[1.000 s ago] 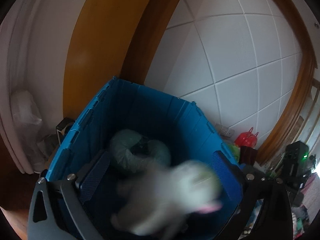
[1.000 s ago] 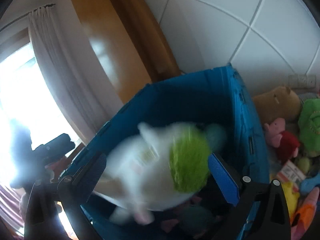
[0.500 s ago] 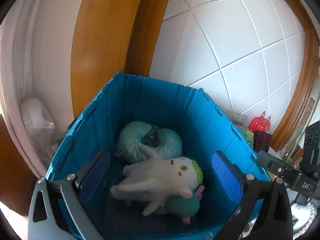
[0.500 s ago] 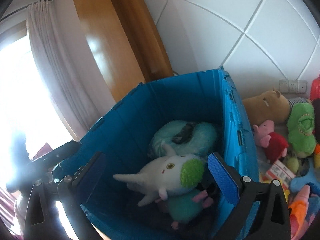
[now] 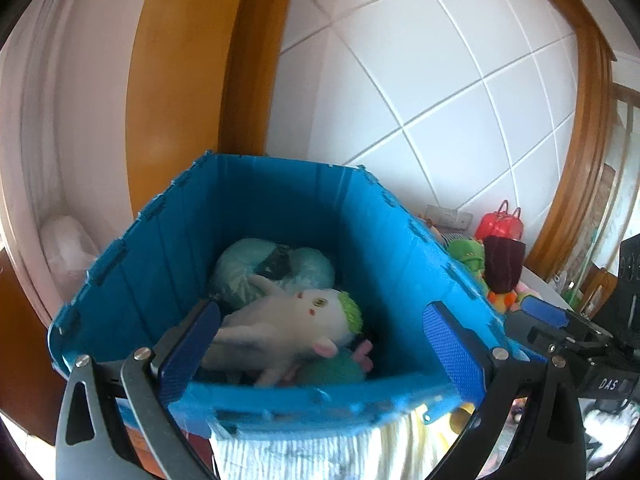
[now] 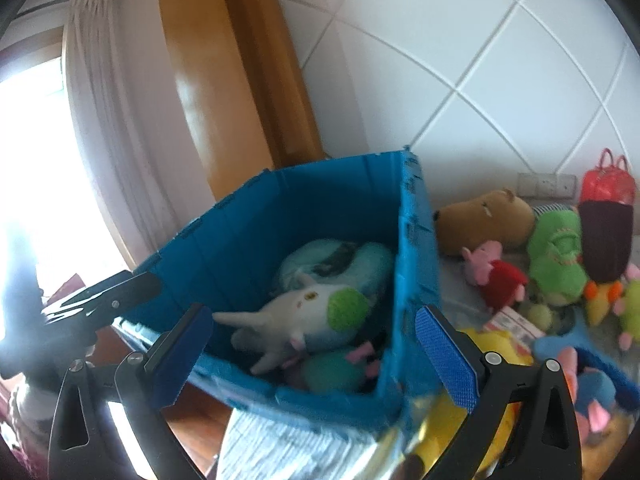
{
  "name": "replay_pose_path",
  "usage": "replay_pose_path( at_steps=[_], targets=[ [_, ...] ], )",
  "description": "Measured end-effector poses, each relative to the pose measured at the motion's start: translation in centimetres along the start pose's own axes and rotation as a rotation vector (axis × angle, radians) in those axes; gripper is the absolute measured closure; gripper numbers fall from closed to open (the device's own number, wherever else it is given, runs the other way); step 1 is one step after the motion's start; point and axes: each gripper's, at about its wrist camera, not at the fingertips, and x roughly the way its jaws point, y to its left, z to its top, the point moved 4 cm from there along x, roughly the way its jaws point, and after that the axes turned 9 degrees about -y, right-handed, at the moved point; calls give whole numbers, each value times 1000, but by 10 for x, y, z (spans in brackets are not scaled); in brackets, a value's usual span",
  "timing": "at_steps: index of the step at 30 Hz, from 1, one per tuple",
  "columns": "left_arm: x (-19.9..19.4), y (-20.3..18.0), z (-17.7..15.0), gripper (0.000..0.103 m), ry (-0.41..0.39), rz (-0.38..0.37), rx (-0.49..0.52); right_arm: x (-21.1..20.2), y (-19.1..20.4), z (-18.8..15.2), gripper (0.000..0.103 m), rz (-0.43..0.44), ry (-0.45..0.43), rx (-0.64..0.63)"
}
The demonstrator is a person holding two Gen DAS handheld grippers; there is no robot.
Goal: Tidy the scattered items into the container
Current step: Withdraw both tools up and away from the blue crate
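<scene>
Both grippers, left and right, are found released and empty; remaining toys lie right of the bin, nearer the right gripper.

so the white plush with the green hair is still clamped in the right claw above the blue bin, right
Not quite: the white plush is not in the right claw, which is open and empty. It lies inside the blue bin, on the other toys. The right wrist view shows this.
</scene>
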Motion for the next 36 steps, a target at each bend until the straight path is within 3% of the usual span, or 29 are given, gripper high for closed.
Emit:
replay_pose_path(
  at_steps=[10,16,27,36],
  targets=[
    [-30,-63,-43,0,35,104,1,-66,-35,-22,0,-22,-17,-60],
    [-46,-105,-75,0,75,116,-17,-104,-61,-39,0,-48,-2,-59],
    [-68,-181,-114,0,131,81,20,-173,-116,-72,0,-143,29,-47],
    [-76,-247,-145,0,181,7,59,-236,-172,-93,0,-221,26,-10]
  ],
)
